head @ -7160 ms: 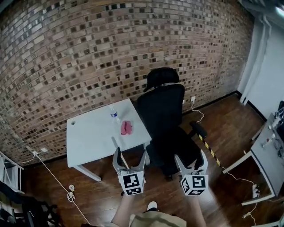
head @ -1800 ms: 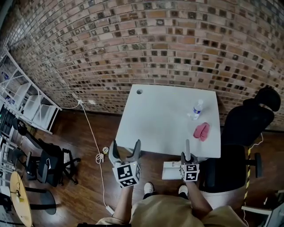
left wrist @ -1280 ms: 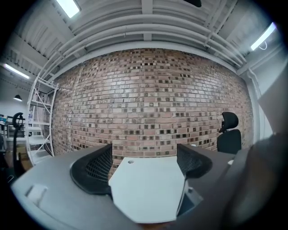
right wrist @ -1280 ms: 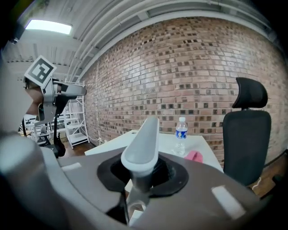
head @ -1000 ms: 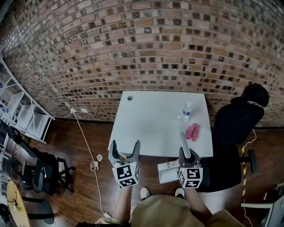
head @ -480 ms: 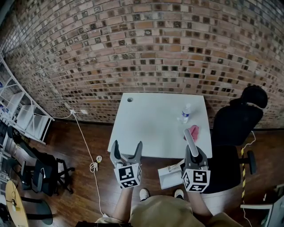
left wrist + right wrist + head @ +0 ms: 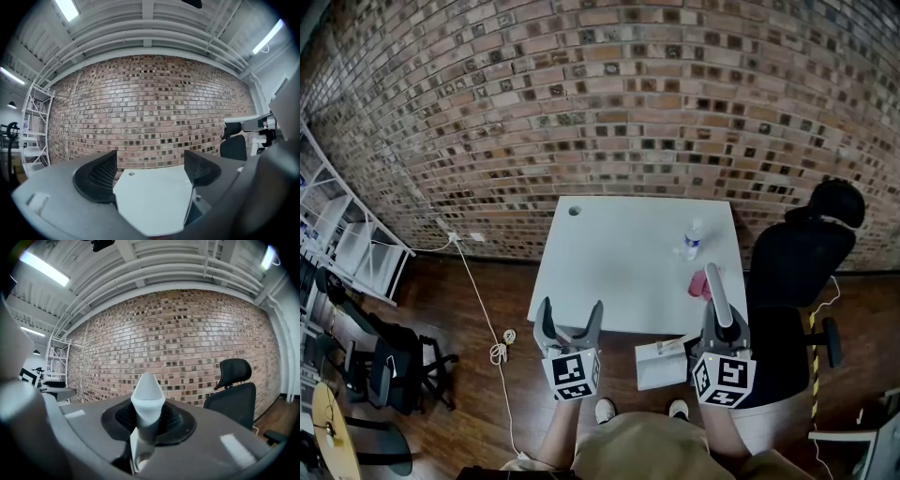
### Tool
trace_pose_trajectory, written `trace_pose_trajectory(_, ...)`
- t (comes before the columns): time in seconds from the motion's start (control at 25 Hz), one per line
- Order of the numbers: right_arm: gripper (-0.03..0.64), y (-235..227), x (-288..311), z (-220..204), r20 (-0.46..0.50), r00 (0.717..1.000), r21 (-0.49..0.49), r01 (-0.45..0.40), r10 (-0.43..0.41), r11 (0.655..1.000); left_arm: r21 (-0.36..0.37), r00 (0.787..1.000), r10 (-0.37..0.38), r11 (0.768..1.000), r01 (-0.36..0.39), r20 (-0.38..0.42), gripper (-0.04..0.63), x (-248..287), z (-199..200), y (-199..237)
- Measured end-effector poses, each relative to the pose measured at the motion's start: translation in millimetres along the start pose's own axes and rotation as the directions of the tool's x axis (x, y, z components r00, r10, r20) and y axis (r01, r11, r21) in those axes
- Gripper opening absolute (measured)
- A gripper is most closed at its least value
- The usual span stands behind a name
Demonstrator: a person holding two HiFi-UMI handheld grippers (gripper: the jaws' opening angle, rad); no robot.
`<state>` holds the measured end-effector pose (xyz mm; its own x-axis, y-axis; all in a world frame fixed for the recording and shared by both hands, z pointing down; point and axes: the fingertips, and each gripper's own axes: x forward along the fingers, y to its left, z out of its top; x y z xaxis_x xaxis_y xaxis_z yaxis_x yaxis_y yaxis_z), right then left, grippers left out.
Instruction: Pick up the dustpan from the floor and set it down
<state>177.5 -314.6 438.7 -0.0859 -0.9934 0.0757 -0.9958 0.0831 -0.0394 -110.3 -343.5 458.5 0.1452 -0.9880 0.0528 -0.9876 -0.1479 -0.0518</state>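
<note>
Left gripper (image 7: 570,321) is hovering with jaws spread and nothing between them, right gripper (image 7: 718,330) is clamping the dustpan (image 7: 660,362) by its upright handle, pan hanging clear of the floor at the white table's (image 7: 619,262) near edge, brick wall (image 7: 600,103) beyond.

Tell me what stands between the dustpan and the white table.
Nothing visible does. The right gripper grips the dustpan by its handle at the near edge of the table. A pink cloth and a bottle sit on its right side; the rest looks bare.
</note>
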Motion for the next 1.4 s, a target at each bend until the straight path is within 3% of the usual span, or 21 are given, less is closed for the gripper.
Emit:
trace_pose_trajectory(0.88,0.066,-15,8,-16,-0.049,0.998,-0.025,0.044,-0.045,0.999,0.020,1.000,-0.029,0.999,0.029,0.007,0.426,3,3,-12)
trace_pose_trajectory(1.16,0.064,-19,17,-63,-0.145,0.988,-0.012,0.050,-0.051,0.999,0.027,1.000,-0.025,0.999,0.025,-0.004,0.424,6,1,-13)
trace_pose_trajectory(1.4,0.063,-20,31,-123,-0.275,0.960,-0.040,0.044,-0.053,0.998,0.032,1.000,-0.009,0.999,0.010,-0.023,0.422,6,-3,-8)
